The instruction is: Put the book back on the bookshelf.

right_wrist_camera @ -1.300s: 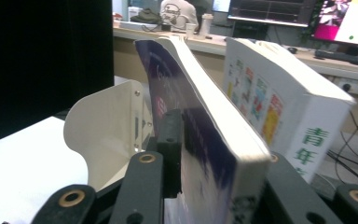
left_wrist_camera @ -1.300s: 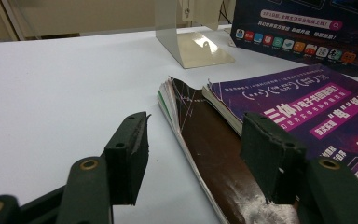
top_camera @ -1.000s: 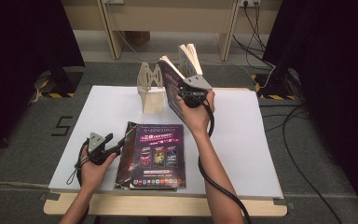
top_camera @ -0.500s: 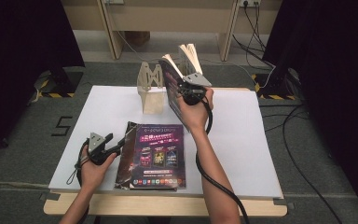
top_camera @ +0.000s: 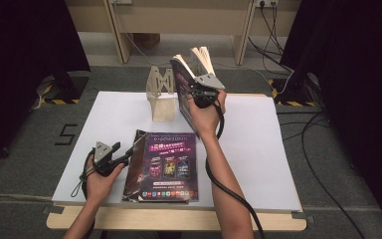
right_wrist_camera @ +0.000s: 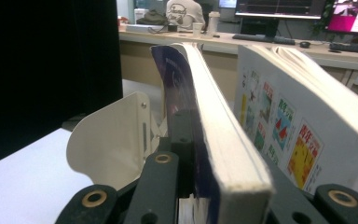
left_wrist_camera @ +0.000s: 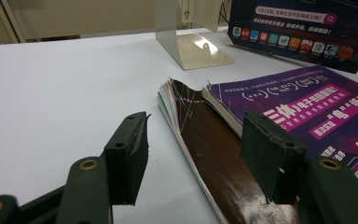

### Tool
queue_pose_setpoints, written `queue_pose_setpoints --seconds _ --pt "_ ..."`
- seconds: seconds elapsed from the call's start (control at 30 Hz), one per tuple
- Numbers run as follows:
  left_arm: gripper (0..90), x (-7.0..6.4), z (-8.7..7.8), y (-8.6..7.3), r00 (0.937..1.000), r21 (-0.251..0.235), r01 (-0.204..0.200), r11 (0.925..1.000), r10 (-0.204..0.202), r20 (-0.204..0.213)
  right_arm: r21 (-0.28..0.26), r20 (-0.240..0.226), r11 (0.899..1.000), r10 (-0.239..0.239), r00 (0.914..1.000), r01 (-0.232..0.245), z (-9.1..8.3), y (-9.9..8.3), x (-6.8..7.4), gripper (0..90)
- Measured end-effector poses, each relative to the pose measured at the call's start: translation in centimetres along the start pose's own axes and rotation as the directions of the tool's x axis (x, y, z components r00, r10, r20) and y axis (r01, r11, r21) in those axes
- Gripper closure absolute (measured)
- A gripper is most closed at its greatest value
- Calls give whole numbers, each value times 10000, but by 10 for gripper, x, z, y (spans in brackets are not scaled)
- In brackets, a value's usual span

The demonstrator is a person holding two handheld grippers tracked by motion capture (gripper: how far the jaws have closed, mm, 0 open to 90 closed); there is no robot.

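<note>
My right gripper (top_camera: 202, 94) is shut on the lower edge of a thick purple-covered book (top_camera: 181, 82), held upright at the back of the table just right of a metal bookend (top_camera: 161, 98). In the right gripper view the jaws clamp this book (right_wrist_camera: 200, 116), with the bookend (right_wrist_camera: 114, 140) to its left and a second white-covered book (right_wrist_camera: 303, 130) close on its right. A stack of purple magazines (top_camera: 166, 167) lies flat near the front. My left gripper (top_camera: 123, 160) is open at the stack's left edge, its jaws on either side of the brown spine (left_wrist_camera: 214, 154).
The white table (top_camera: 278, 149) has bare room to the right and at the far left. Cables trail over the floor at the right. A wooden bench frame (top_camera: 179, 20) stands behind the table.
The right hand and its upright book have shifted very slightly toward the bookend. The left gripper has stayed where it was, open at the magazines.
</note>
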State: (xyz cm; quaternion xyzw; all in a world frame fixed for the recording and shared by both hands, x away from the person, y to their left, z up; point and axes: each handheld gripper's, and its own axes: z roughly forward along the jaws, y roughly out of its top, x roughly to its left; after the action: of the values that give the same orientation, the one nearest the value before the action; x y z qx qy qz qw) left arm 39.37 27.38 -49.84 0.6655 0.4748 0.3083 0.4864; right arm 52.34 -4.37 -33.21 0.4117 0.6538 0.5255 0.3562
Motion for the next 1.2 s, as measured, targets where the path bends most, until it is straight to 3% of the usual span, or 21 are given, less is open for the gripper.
queue_pose_setpoints --seconds 0.3,0.63,0.97,1.2 --pt "410 0 0 0 10000 -24 -30 10000 30 0 -142 278 9994 333 9991 -329 14 5 0 832" --pt "411 0 0 0 10000 -53 -21 10000 21 5 -413 487 9986 361 9982 -341 31 12 2 832" --pt "411 0 0 0 10000 0 -75 10000 75 16 -586 752 9973 496 9959 -453 38 12 5 832" --pt "411 0 -1 0 10000 3 -71 10000 71 6 -753 679 9955 634 9957 -583 42 14 9 832"
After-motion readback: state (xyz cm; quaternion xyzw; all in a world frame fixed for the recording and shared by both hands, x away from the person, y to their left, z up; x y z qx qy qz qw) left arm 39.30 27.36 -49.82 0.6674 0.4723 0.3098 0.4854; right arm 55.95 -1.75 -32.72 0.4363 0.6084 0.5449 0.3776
